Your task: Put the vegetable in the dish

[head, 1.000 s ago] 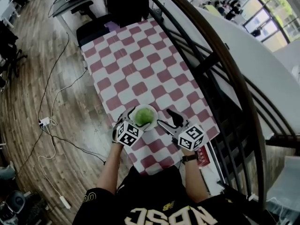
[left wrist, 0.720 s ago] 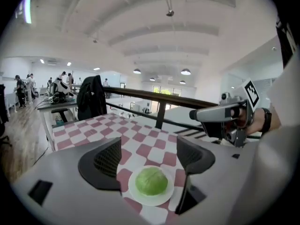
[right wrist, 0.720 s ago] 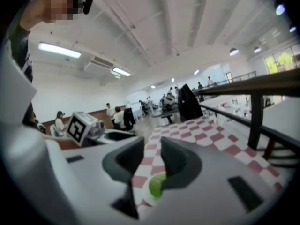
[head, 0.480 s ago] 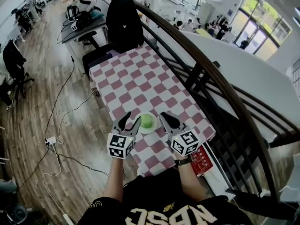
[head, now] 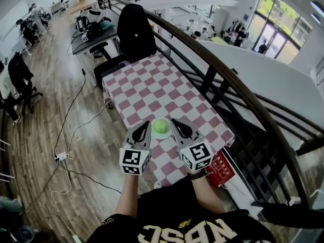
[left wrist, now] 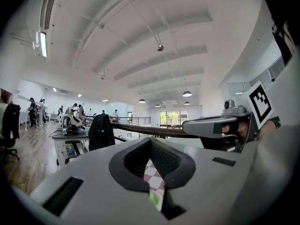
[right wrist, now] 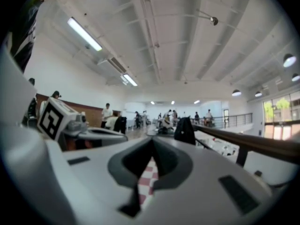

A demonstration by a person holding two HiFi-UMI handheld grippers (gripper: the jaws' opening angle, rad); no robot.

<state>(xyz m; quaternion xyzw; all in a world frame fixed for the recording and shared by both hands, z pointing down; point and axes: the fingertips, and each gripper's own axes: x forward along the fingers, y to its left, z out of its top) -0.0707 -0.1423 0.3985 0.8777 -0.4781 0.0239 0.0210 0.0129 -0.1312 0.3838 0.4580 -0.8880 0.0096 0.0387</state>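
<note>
A round green vegetable (head: 161,126) lies in a small white dish (head: 154,133) near the front edge of the red-and-white checkered table (head: 152,87). My left gripper (head: 143,128) hovers just left of the dish, jaws shut with nothing in them. My right gripper (head: 177,125) hovers just right of it, also shut and empty. In the left gripper view, the shut jaws (left wrist: 150,143) leave a slit showing the cloth and a bit of the green vegetable (left wrist: 155,201). The right gripper view looks past shut jaws (right wrist: 151,143) at a strip of checkered cloth (right wrist: 146,182).
A black chair (head: 135,32) stands at the table's far end. A dark railing (head: 223,77) runs along the table's right side. A red packet (head: 221,169) lies off the front right corner. Cables (head: 68,135) trail over the wooden floor on the left.
Both grippers have gone from wide open to shut, empty, beside the dish. The vegetable stays in the dish. The head view has tilted up and shows more of the room.
</note>
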